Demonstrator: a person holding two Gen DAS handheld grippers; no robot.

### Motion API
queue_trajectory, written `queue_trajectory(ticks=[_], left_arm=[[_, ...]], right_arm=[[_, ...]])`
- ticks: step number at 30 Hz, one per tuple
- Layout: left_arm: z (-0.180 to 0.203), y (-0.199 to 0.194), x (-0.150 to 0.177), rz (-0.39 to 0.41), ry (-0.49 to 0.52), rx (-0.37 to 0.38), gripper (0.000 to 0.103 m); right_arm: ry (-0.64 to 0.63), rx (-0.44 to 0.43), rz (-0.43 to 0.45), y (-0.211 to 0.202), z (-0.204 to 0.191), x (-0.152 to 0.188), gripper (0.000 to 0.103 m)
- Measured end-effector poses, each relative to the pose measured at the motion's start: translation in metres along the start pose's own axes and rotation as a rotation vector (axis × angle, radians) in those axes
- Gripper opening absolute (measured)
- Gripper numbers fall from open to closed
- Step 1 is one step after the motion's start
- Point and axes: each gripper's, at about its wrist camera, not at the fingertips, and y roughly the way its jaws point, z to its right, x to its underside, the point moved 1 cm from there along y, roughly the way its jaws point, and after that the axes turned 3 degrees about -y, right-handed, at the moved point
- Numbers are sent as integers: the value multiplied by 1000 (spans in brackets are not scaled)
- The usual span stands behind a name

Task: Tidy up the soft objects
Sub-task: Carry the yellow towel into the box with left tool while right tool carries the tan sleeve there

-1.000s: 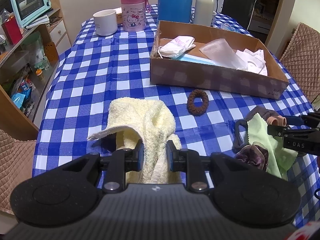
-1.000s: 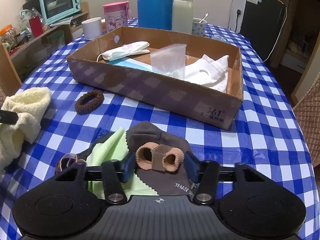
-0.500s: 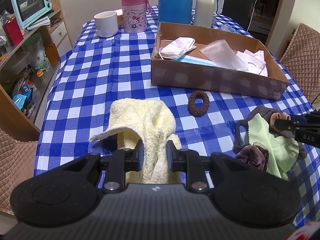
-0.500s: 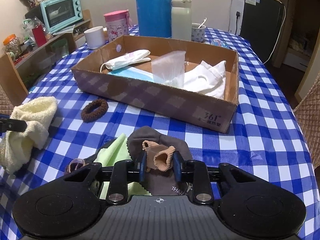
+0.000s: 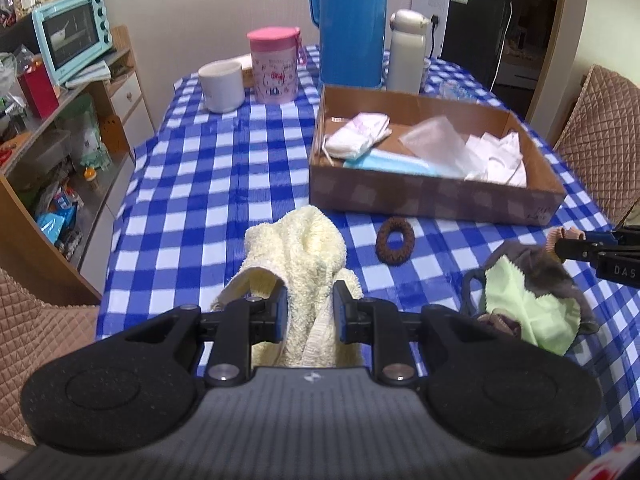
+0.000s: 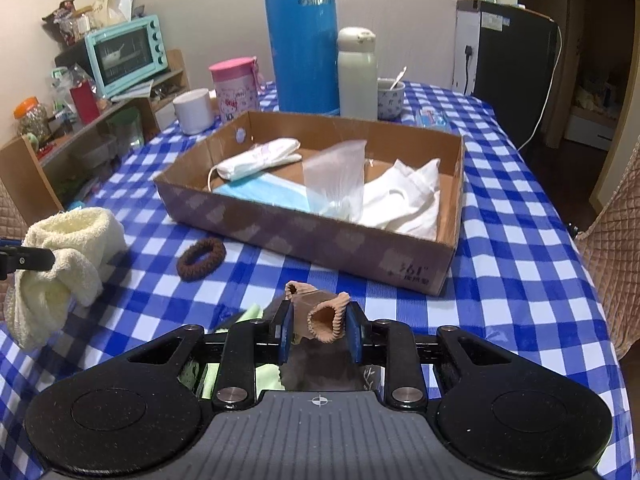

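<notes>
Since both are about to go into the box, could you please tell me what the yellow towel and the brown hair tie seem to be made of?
Towel: looks like looped terry cloth, matte and fluffy, with a flat woven hem; it sags limply.
Hair tie: seems yarn-wrapped elastic, matte, with a ribbed, knitted surface; its core is hidden.

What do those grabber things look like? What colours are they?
Each hand-held gripper, left and right, is black plastic with two round, speckled pads at the sides. The fingers carry blue pads, silver screws sit on the finger arms, and a ribbed grey body bears a small white mark. No hands or sleeves show.
</notes>
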Motion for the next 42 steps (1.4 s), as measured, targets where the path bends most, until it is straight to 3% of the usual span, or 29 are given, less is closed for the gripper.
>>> queue_trajectory(ticks=[24, 32, 42], left_arm=[[36, -23, -88, 231, 106, 99, 21], [63, -1, -129, 276, 150, 154, 21], [96, 54, -155, 230, 193, 202, 21]], right_arm=[[0, 12, 147, -20, 18, -55, 28], [-1, 27, 181, -14, 32, -77, 28], [32, 32, 183, 9, 51, -100, 28]])
